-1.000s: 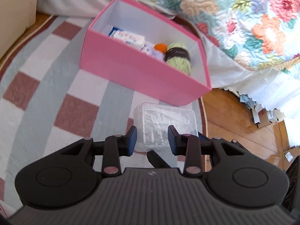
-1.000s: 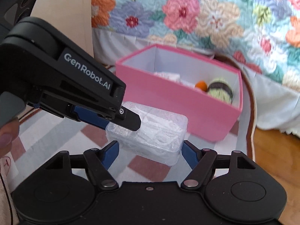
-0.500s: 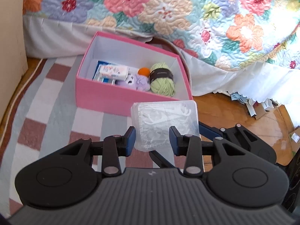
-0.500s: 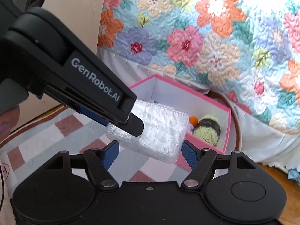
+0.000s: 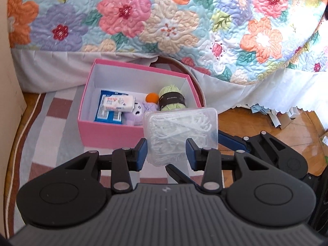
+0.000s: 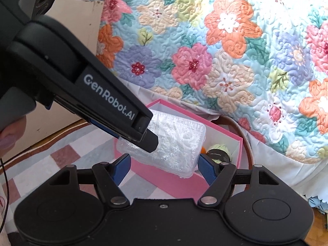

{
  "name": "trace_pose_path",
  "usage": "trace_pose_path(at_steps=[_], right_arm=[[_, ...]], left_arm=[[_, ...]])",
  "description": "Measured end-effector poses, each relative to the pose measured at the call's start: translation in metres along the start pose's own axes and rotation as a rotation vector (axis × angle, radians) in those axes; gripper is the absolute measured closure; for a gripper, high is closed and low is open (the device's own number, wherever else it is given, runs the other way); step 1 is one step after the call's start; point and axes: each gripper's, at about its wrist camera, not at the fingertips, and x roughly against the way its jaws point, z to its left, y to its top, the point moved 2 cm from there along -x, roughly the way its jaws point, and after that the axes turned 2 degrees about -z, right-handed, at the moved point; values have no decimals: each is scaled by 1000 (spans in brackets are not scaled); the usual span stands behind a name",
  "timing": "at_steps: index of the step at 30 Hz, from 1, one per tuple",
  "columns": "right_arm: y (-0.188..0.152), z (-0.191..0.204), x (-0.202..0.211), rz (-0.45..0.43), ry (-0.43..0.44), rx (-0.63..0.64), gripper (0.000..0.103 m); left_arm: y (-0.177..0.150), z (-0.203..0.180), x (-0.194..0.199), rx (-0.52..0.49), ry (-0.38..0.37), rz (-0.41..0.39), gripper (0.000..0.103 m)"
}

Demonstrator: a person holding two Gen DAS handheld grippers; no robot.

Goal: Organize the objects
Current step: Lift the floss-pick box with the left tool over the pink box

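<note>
A clear plastic case of white floss picks (image 5: 180, 127) hangs in the air just in front of the pink box (image 5: 106, 131). My right gripper (image 6: 164, 164) is shut on the case (image 6: 176, 143), one blue pad on each end. My left gripper (image 5: 166, 153) lies over the case's top with its jaws partly apart. The case is wider than their gap and not clamped between them. One left finger (image 6: 150, 143) crosses the case's left end. The pink box holds green yarn (image 5: 172, 99), an orange ball (image 5: 152, 98), a purple plush (image 5: 141, 110) and white and blue packets (image 5: 117, 103).
A flowered quilt (image 5: 164, 20) hangs off the bed right behind the pink box. The box stands on a checked rug (image 5: 51, 123). Wooden floor (image 5: 256, 127) with paper scraps (image 5: 283, 119) lies to the right, and a beige panel (image 5: 8, 82) stands on the left.
Both grippers have risen together and the case has come up off the rug with them. The views now look down into the pink box from higher up. The left jaws stand slightly wider.
</note>
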Motion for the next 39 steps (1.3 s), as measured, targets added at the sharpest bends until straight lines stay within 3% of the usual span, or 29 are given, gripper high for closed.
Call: trace_pose_path(at_steps=[25, 33, 39], right_arm=[[26, -38, -59, -9, -41, 57, 30], [20, -72, -94, 1, 41, -65, 33], [12, -88, -121, 82, 74, -89, 33]], left_arm=[[49, 15, -75, 23, -69, 61, 63], [64, 32, -112, 50, -109, 55, 63], [72, 32, -145, 11, -125, 72, 63]])
